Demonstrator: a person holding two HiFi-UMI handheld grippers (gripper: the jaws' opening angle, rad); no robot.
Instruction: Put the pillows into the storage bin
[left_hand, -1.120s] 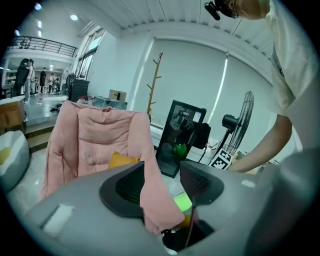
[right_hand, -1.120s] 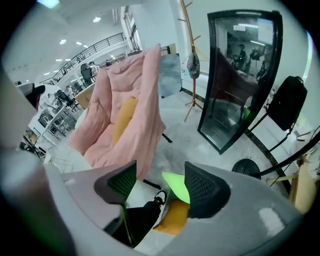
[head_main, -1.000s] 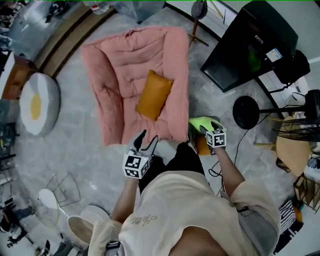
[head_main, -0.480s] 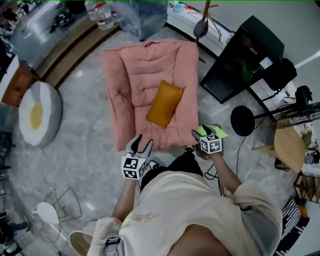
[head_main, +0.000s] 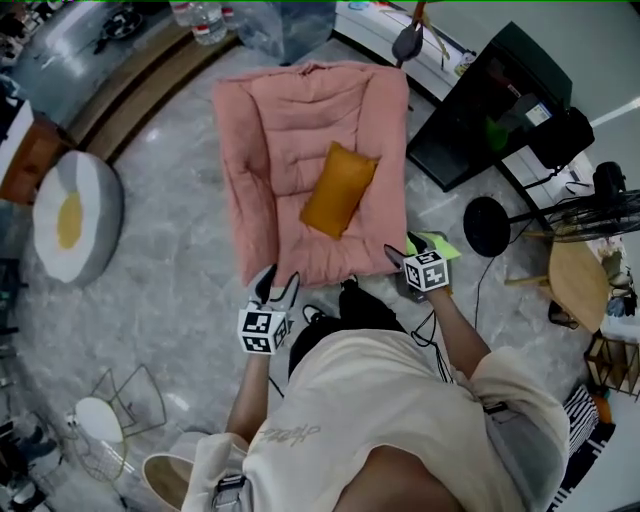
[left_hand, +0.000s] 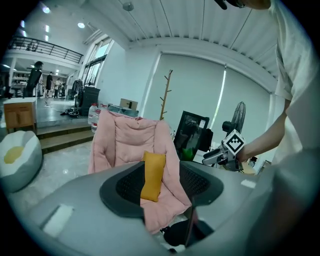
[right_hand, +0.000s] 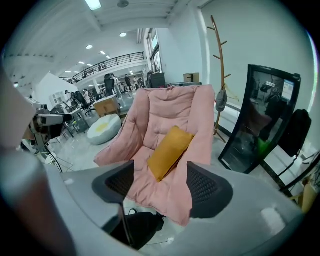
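Orange pillow (head_main: 338, 190): lying on the seat of the pink lounger (head_main: 290, 130), toward its right side. Nothing is touching it. Both gripper views are showing it framed between the jaws but well beyond them.
Egg-pattern cushion (head_main: 70, 215): resting on the floor well to the left of the lounger, not collected either.
Left gripper (head_main: 279, 282): hovering just off the lounger's near edge, by its left corner. Its fingers are standing wide apart and gripping nothing.
Right gripper (head_main: 404, 252): hovering just off the lounger's near right corner. Its jaws have just been opening, and nothing is sitting between them.
Storage bin: I am not finding it for certain. A clear container (head_main: 290, 25) beyond the lounger's far edge may be it.
Progress: I am judging the task as barely starting, since no pillow is gripped or stowed.
Remaining: I am still needing to reach the orange pillow, close on it, carry it to the bin, and then probably fetch the egg cushion.
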